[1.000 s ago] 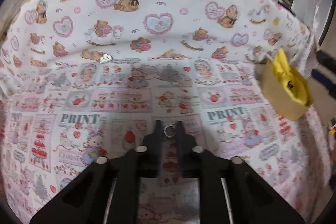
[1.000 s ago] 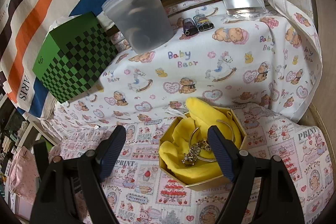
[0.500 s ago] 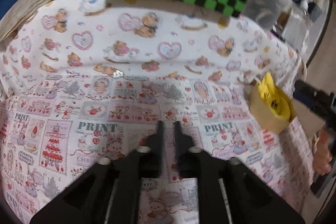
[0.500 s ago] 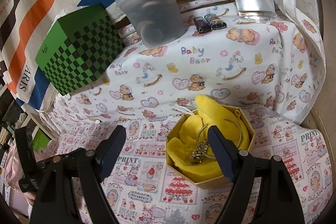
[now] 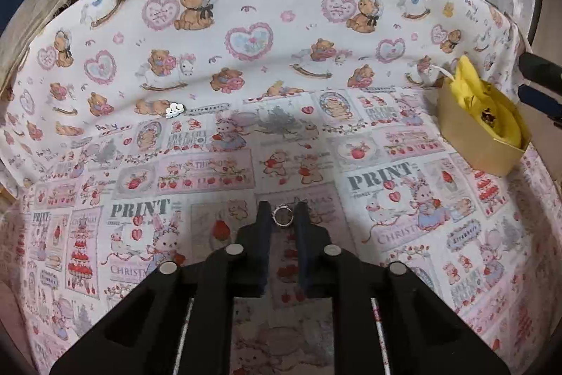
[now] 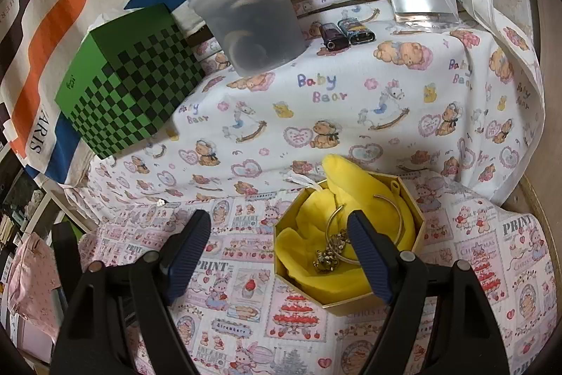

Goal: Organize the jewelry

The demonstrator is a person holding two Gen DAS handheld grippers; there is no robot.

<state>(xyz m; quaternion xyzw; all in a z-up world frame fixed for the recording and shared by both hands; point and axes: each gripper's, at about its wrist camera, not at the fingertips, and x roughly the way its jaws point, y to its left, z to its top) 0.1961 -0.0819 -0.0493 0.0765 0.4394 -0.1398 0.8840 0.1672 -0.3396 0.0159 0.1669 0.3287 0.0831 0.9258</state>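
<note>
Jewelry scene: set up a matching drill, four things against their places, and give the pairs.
Things:
1. ring
2. bangle
3. white charm
4. lighters

Places:
A. in the yellow-lined box
B. at the back, beside the frosted tub
C. between the left gripper's fingertips
D. alone on the cloth, far from the box

Pairs: 1-C, 2-A, 3-D, 4-B

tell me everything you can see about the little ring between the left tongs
The ring is a small, thin, silvery metal band, round and open through the middle, with a slightly beaded look along its top edge. It sits between the tips of the left tongs, whose jaws are closing around it, a fingertip close on each side. Below it lies the printed cloth; whether the ring rests on the cloth or is lifted off it cannot be told.
</note>
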